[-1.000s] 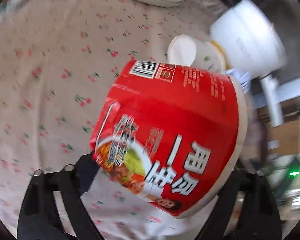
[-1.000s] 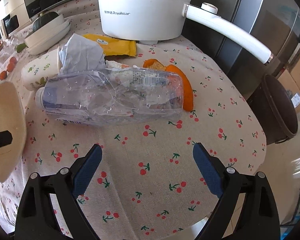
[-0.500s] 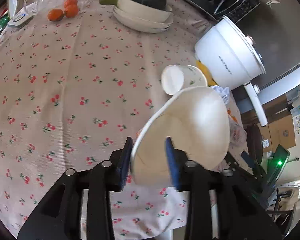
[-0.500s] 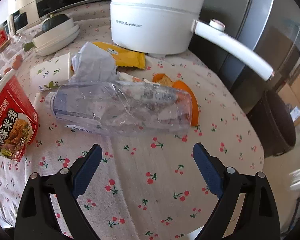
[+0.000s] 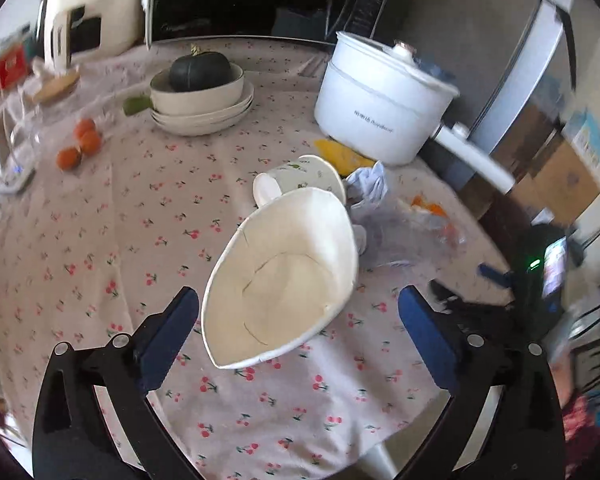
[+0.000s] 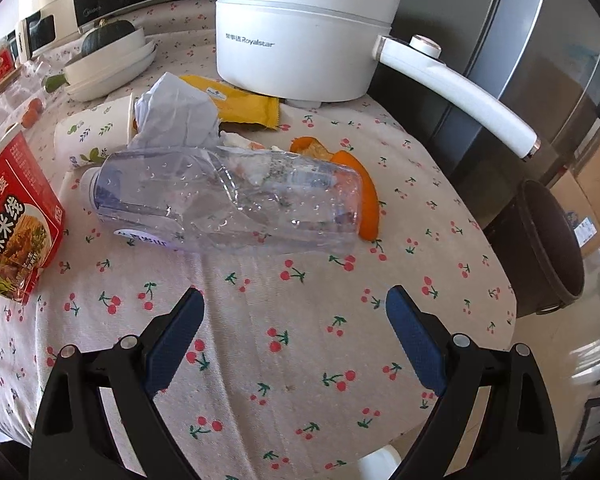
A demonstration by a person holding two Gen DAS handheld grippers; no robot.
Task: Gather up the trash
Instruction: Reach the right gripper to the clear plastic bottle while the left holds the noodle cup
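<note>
The squashed red noodle cup rests on the cherry tablecloth, its white inside facing my left wrist view and its red side at the left edge of the right wrist view. My left gripper hangs above it with the jaws opening wide. The cup lies between the fingers, and the pads do not press on it. My right gripper is open and empty just short of a crushed clear bottle. Behind the bottle lie a paper cup, a crumpled tissue, a yellow wrapper and orange peel.
A white electric pot with a long handle stands at the back. A dark bin sits on the floor off the table's right edge. Stacked bowls holding a dark squash and small oranges are at the far left.
My left gripper held the noodle cup by its rim half a second ago. It has since let go, spread wide and risen. The right gripper has barely moved.
</note>
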